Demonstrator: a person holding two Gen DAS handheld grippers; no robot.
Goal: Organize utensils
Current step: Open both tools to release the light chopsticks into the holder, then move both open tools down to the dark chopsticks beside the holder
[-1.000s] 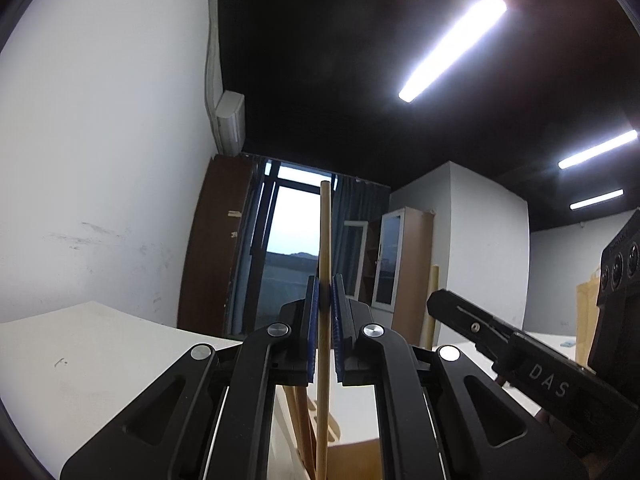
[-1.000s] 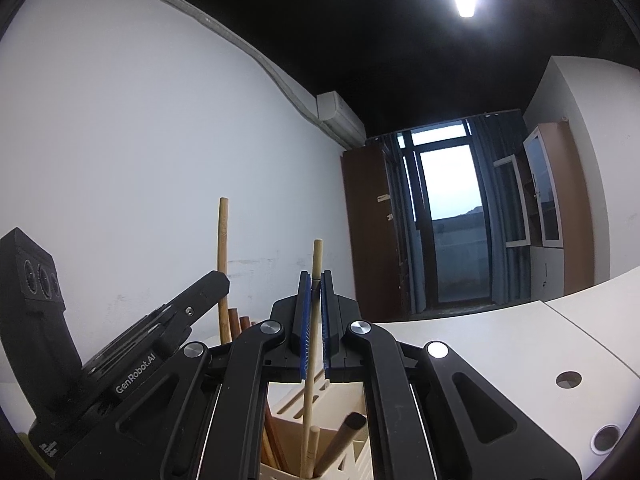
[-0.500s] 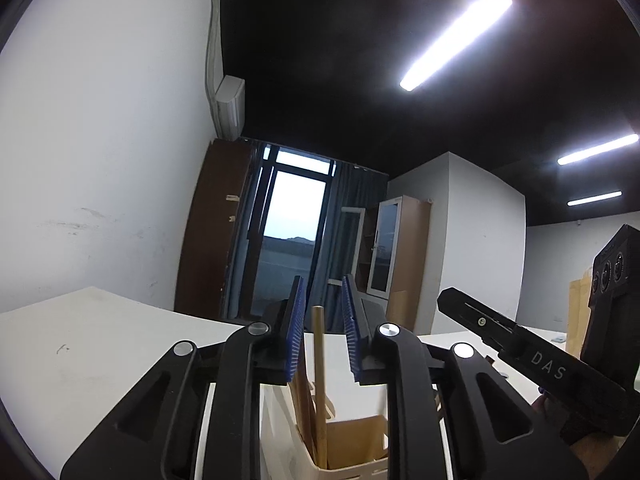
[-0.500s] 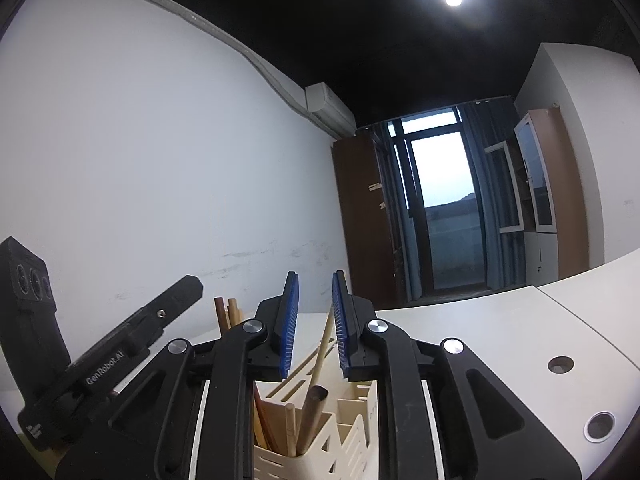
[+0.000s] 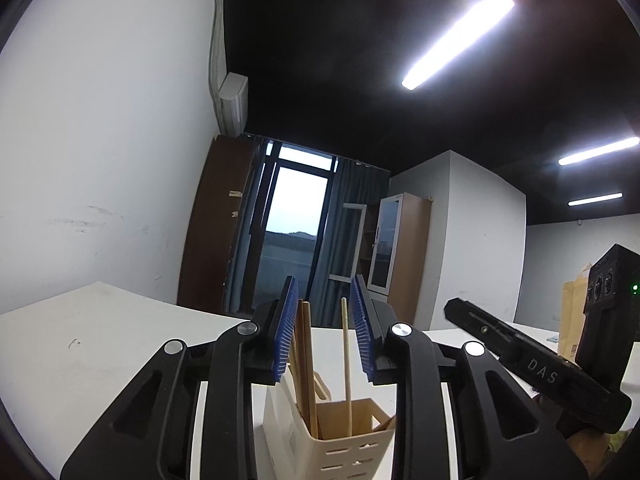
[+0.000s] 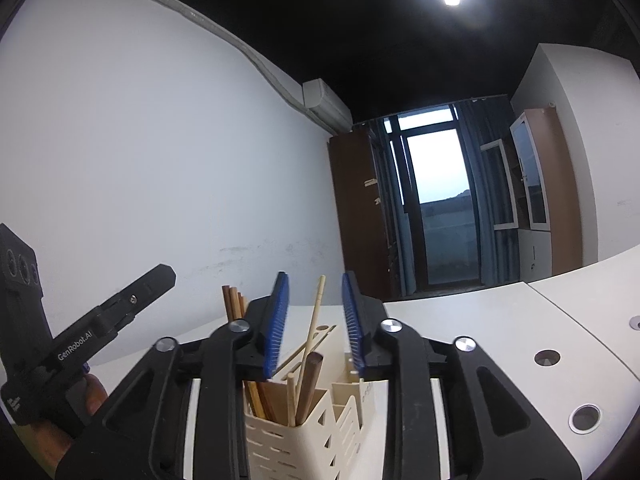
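While both sets of tongs stand over a cream slotted holder on the white surface, neither grips anything. L tongs: jaws have just been opening, now partly apart, blue pads clear of the sticks. A pale chopstick stands near-upright in the holder btwn the pads, closer to the right pad but not touching it; two brown chopsticks stand just beside the left pad, whether they brush it can't be told.

R tongs: jaws also just been opening, partly apart, nothing held. A thin pale chopstick leans in the holder's near compartment, tip up btwn the pads, apart from both. A thick dark-brown stick and a short pale one share that compartment w/ several brown sticks at the holder's left side. The holder's other compartments, to the right, look partly hidden by the tongs.

Each camera catches the other tool beside the holder, w/ part of a hand under it.
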